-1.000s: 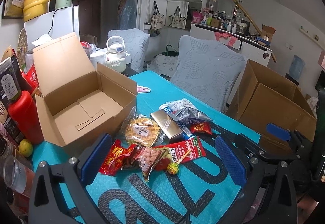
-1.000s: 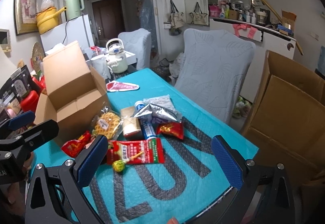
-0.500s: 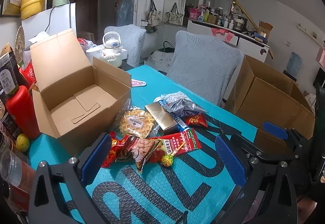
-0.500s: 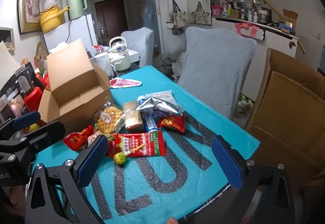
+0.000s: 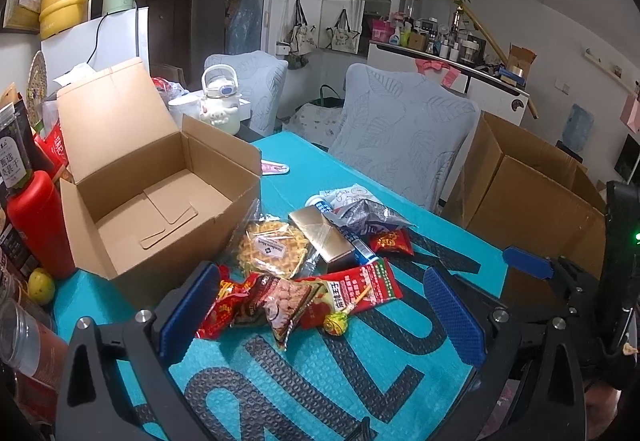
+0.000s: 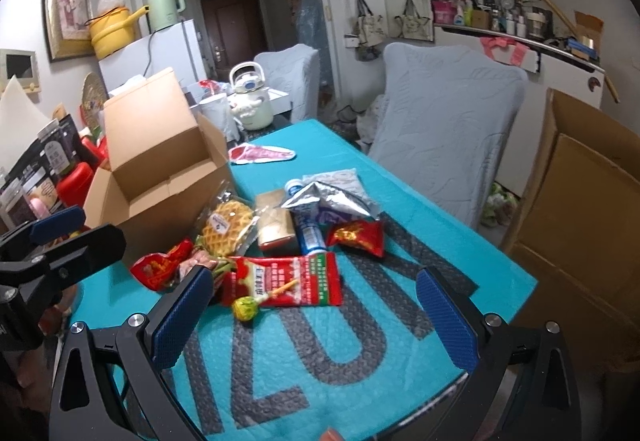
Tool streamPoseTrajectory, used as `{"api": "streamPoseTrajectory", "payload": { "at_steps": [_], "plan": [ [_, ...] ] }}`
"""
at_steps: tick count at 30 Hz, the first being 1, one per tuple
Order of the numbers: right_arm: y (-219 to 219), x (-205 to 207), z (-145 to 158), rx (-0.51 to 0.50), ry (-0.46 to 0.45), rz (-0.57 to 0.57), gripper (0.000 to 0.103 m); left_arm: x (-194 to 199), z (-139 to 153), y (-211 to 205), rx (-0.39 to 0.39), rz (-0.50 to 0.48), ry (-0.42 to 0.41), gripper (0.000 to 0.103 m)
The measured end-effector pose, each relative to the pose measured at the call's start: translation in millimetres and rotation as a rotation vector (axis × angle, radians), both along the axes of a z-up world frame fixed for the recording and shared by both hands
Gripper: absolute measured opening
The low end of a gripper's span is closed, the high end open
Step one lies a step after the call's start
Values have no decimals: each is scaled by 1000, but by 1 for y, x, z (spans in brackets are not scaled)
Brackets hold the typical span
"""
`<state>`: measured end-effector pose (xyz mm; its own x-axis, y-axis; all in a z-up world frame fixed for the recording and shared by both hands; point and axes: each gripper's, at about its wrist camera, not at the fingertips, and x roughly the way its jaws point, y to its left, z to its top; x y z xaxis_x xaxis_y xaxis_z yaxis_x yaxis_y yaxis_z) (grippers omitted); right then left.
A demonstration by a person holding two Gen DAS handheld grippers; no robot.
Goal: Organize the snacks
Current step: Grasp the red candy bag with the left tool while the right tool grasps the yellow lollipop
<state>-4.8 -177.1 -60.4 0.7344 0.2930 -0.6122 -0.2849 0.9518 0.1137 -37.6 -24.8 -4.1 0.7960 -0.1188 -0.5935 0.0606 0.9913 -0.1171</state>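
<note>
Bright snack packets (image 5: 304, 293) lie heaped beside the empty box (image 5: 160, 201), labels unreadable. Left gripper (image 5: 320, 317) and right gripper (image 6: 316, 317) gape wide, holding nothing.

The table cover (image 5: 288, 381) is bright teal with big dark grey bumpy letters. The open box (image 5: 160, 201) is plain brown. A waffle (image 5: 268, 249) is golden with little squares. The lollipop (image 5: 335, 324) is yellow-green (on a red, white and green packet (image 6: 284, 279)). Both grippers' pads (image 6: 180, 317) are dark blue.
</note>
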Motion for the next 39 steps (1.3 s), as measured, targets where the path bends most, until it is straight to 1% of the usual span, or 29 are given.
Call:
{"api": "streamPoseTrajectory", "payload": {
  "at_steps": [5,9,13,20,23,26,29,32,33,34,35,36,37,39],
  "plan": [
    [11,14,-12,6,42,48,103,9,-11,11,-12,20,32,103],
    [22,24,-25,-7,78,92,103,17,-25,22,-18,43,65,103],
    [33,33,-37,-27,106,122,103,26,-43,37,-43,68,114,103],
    [51,45,-64,-29,173,182,103,40,-69,56,-77,74,171,103],
    [56,51,-74,-18,206,211,103,49,-77,62,-84,79,200,103],
    [60,55,-81,-30,212,219,102,56,-85,67,-79,99,218,103],
    [63,57,-90,-51,224,223,98,60,-92,75,-70,136,236,103],
    [68,57,-100,-65,246,228,90,63,-100,85,-71,172,256,103],
    [70,57,-103,-71,248,225,89,64,-103,88,-70,179,260,103],
    [71,55,-103,-85,230,218,88,64,-108,92,-68,194,273,103],
    [74,54,-102,-102,213,214,82,64,-112,95,-68,203,281,103],
    [76,53,-103,-119,202,210,76,63,-114,99,-90,192,281,103],
    [79,51,-103,-140,187,201,73,63,-117,101,-96,198,290,103],
    [82,50,-103,-170,171,198,59,63,-120,102,-72,211,298,103]
  ]
}}
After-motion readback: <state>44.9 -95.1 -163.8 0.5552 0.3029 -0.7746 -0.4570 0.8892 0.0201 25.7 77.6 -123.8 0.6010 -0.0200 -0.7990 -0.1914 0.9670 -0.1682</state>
